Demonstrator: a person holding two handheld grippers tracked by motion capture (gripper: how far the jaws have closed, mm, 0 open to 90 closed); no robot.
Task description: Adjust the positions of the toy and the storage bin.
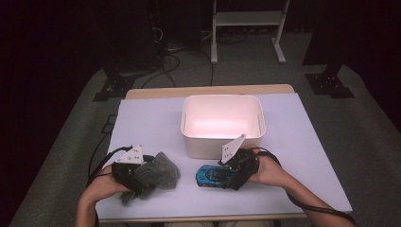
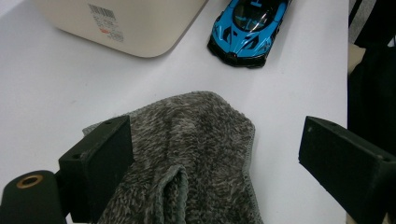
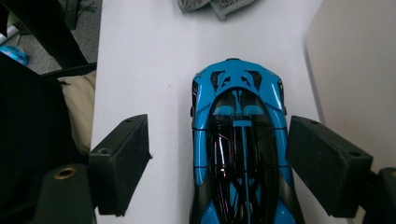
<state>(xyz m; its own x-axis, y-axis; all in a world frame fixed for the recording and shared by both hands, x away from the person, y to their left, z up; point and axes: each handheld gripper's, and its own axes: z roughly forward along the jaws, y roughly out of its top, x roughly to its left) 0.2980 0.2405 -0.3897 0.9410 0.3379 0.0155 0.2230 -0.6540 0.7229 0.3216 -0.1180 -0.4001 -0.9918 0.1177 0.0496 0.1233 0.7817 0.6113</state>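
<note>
High view: left gripper (image 1: 142, 177) rests on grey cloth (image 1: 163, 171), left of white bin (image 1: 222, 124), jaws wide, not clamped; cloth lies between them, likely staged for pickup. Blue toy car (image 1: 213, 175) sits just in front of bin, on table (image 1: 151, 118). Right gripper (image 1: 231, 176) straddles car lengthwise, jaws wide, pads flanking both sides, apparently not touching, probably lined up to grasp.

toy car (image 3: 240, 154) rear cut off below, grey cloth (image 2: 187, 163) cropped at bottom edge
</note>
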